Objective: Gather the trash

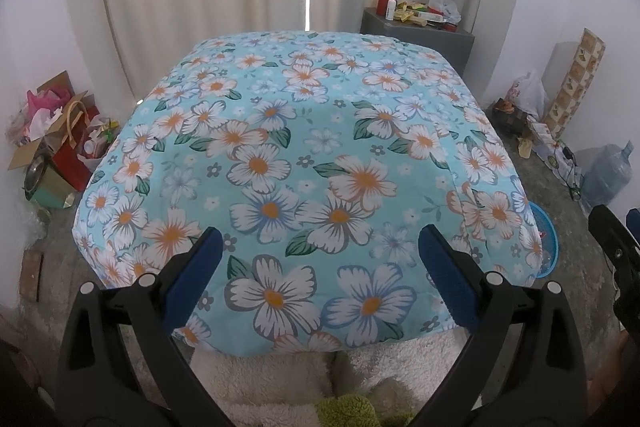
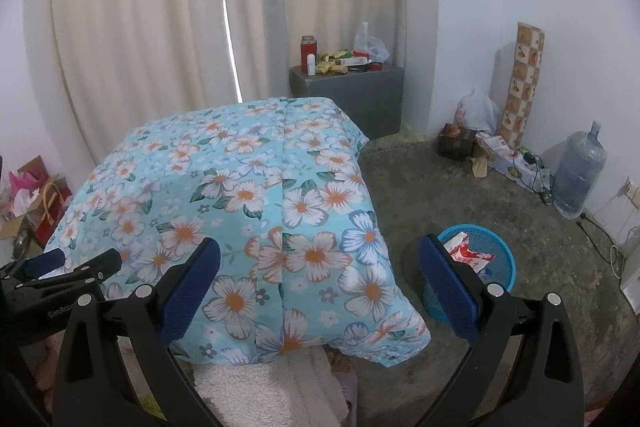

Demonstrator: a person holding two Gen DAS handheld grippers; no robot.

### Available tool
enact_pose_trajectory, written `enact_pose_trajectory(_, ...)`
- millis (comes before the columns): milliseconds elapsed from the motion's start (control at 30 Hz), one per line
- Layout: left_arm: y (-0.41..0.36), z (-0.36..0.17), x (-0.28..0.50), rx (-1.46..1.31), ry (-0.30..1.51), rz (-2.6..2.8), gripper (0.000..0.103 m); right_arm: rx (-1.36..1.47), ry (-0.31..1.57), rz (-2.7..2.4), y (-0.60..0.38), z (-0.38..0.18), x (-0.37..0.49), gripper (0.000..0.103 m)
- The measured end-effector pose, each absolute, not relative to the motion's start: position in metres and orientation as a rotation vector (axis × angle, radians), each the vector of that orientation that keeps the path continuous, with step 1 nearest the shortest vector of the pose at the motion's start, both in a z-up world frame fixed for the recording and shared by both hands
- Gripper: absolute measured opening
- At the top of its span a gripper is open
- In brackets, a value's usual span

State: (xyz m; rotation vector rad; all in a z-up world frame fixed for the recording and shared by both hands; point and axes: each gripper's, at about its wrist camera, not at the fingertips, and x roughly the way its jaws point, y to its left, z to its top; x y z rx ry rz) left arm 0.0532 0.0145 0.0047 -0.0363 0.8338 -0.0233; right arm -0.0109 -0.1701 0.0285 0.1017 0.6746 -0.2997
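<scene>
Nearest in both wrist views, two black hand-held grippers with blue pads hover side by side above a bed: the left gripper (image 1: 320, 267) and the right gripper (image 2: 320, 271) each have their jaws spread wide, holding nothing. Below them, at the near edge, lies a cream fleecy blanket (image 1: 280, 375), and beyond it a light-blue quilt printed with white and orange flowers (image 1: 304, 163) covers the bed smoothly, with no litter on it. On the grey concrete floor (image 2: 460, 187) just right of the bed's near corner stands a round blue plastic mesh basket (image 2: 506, 257), already holding crumpled red-and-white wrappers (image 2: 470, 253); this looks like the trash bin. Further right, along the white wall, sit a white plastic bag (image 2: 476, 113), a dark box and loose papers (image 2: 500, 151), a cable and a large clear water bottle (image 2: 578, 173). At the far wall, before cream curtains (image 2: 152, 7), a grey cabinet (image 2: 348, 99) carries a red flask, small yellow packets (image 2: 330, 67) and a thin plastic bag. On the far left, gift bags with pink tissue (image 1: 52, 123) are heaped. The task seems to be between pickups: the next move likely calls for choosing loose litter, perhaps the floor papers, reaching it with spread jaws, pinching it and carrying it to the basket.
</scene>
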Motion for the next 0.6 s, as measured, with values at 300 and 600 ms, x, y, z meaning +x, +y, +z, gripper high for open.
enact_pose_trajectory(300,0.0146,0.0051,0.0532,-0.036,0.835,-0.024,0.094,0.104,0.674,-0.299,-0.1716,0.0290,-0.0112,0.096)
enact_pose_trajectory(600,0.0146,0.0051,0.0538,-0.033,0.835,-0.023,0.094,0.105,0.676,-0.302,-0.1717,0.0288,-0.0119,0.096)
